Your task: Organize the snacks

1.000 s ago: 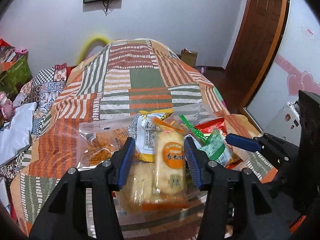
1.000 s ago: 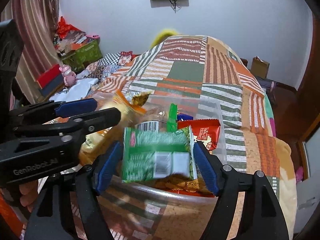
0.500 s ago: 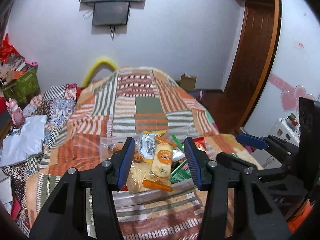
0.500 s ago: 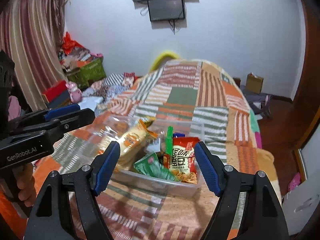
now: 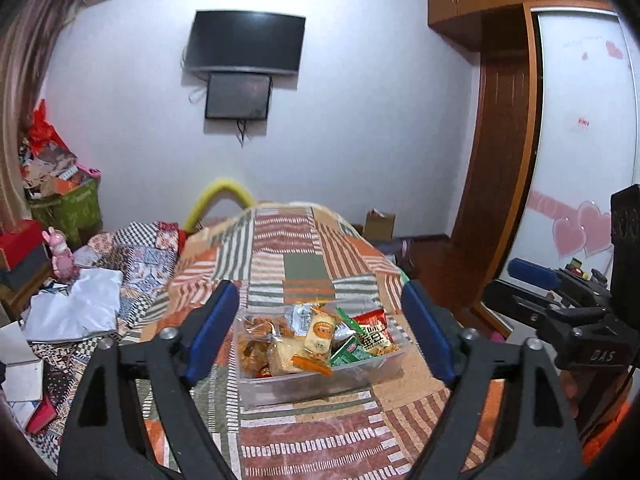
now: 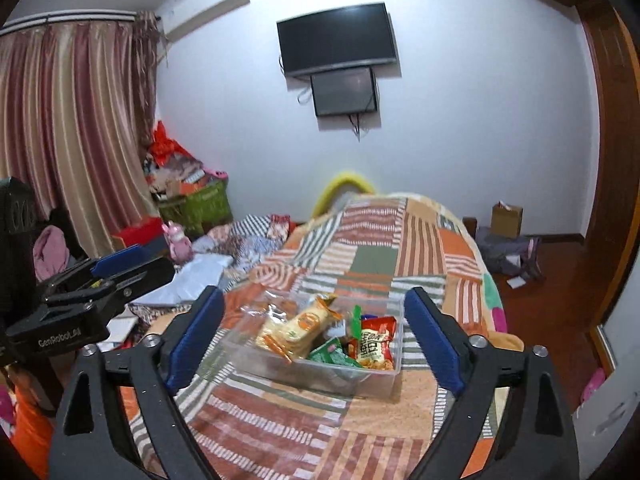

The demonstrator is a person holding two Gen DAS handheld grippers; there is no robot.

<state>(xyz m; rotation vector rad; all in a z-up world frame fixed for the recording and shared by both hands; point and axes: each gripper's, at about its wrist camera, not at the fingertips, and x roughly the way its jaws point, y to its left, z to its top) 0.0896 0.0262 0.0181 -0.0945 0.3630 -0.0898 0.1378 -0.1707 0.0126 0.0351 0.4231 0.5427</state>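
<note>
Both empty, jaws opening: left gripper (image 5: 320, 328), right gripper (image 6: 314, 330). Ahead, well apart: snack-filled clear bin (image 5: 320, 386) mid-bedspread (image 5: 304, 432), bare cloth all round its rim.

Left gripper (image 5: 322, 330): black angular frame carrying blue ribbed pads on its fingers (image 5: 212, 330), silver screws showing at the joints. Right gripper (image 6: 314, 338): same black frame, blue pads, silver screws. White "GenRobot.AI" lettering showing along one black body; orange sleeve edging in low.
</note>
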